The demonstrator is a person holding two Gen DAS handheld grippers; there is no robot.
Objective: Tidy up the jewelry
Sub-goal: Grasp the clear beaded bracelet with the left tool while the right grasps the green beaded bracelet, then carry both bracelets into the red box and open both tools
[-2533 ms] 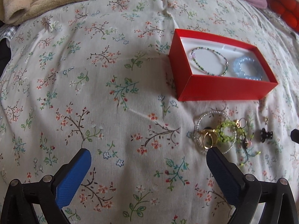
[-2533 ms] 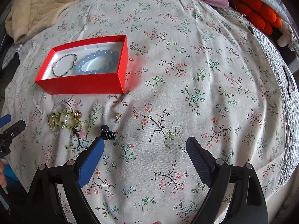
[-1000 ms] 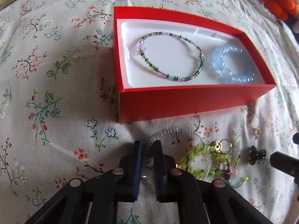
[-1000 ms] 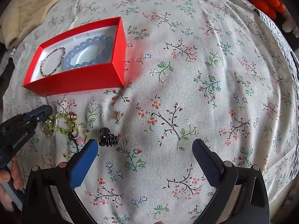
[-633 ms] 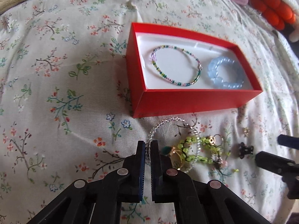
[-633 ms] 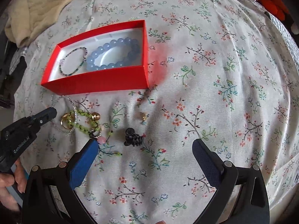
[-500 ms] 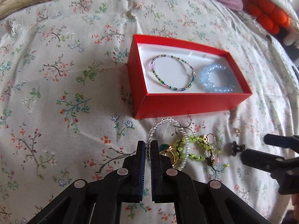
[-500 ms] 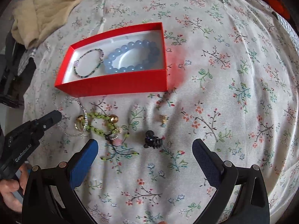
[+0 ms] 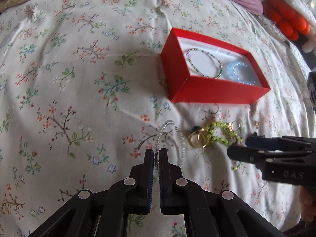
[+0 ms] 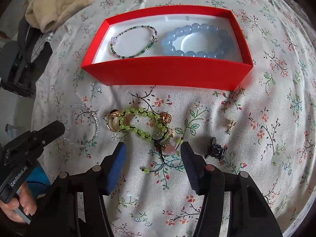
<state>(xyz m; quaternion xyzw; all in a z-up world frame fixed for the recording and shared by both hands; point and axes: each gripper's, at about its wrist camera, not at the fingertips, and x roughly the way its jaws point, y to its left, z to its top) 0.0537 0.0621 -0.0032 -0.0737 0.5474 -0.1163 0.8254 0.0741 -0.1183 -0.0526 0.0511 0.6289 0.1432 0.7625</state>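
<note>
My left tongs [image 9: 156, 159] are pinched tight on the clear bead bracelet [image 9: 165, 130], whose loop hangs ahead of the tips; the red box [image 9: 213, 94] lies beyond, up and to the right. My right tongs [image 10: 152, 152], half open and just closing (nothing gripped), straddle the tail of the green bead bracelet [image 10: 138, 121] on the bed.

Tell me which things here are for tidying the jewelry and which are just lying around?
For the job:
- red box
- clear bead bracelet, pinched in the left hand-held gripper
- green bead bracelet
- gold rings
- small earring
- black hair claw
- right hand-held gripper, jaws closing in above the green bracelet's cord

Just lying about:
- beige blanket
- orange cushion
</note>
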